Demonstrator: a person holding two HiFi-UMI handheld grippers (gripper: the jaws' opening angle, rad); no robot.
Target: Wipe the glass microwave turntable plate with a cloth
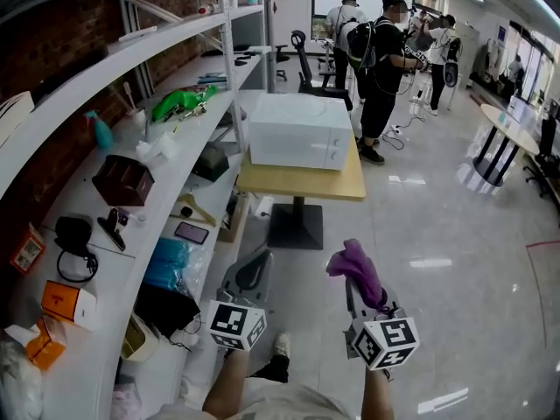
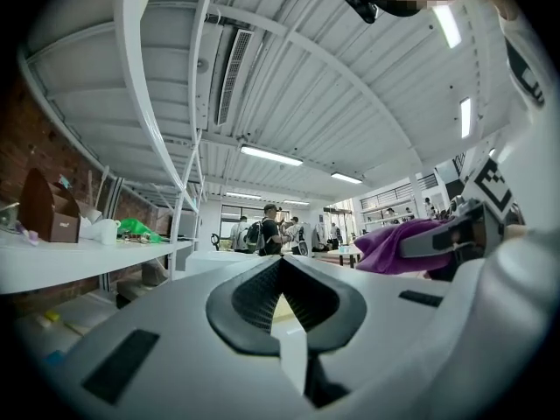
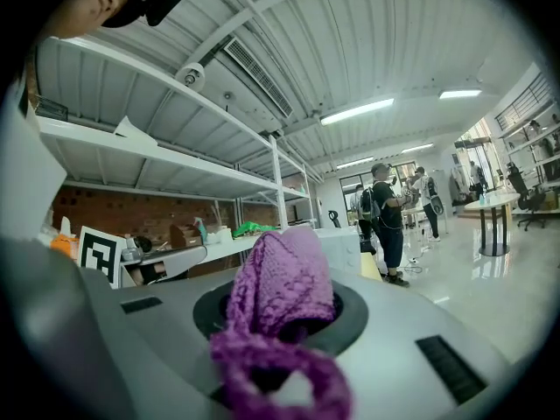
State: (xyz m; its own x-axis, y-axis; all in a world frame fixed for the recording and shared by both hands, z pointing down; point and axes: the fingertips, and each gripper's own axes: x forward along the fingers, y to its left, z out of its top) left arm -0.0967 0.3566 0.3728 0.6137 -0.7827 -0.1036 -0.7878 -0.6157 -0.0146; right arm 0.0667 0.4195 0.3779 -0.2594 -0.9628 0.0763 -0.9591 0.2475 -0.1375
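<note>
Right gripper (image 1: 352, 297): clamping the purple cloth (image 1: 357, 268), holding it bunched upright, ready for wiping.
Left gripper (image 1: 249, 274): carrying nothing, jaws lying together, likely free for the door.
Microwave (image 1: 300, 131): sitting closed on the table (image 1: 302, 182) well ahead; the glass plate is not showing and is probably inside.

Knitted, rough cloth (image 3: 284, 278) — glossy, smooth floor (image 1: 437, 234).

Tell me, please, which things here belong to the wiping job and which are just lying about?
Job: purple cloth in the right claw; white microwave (plate not in view).
Lying about: teal spray bottle, phone, orange box, brown box.
</note>
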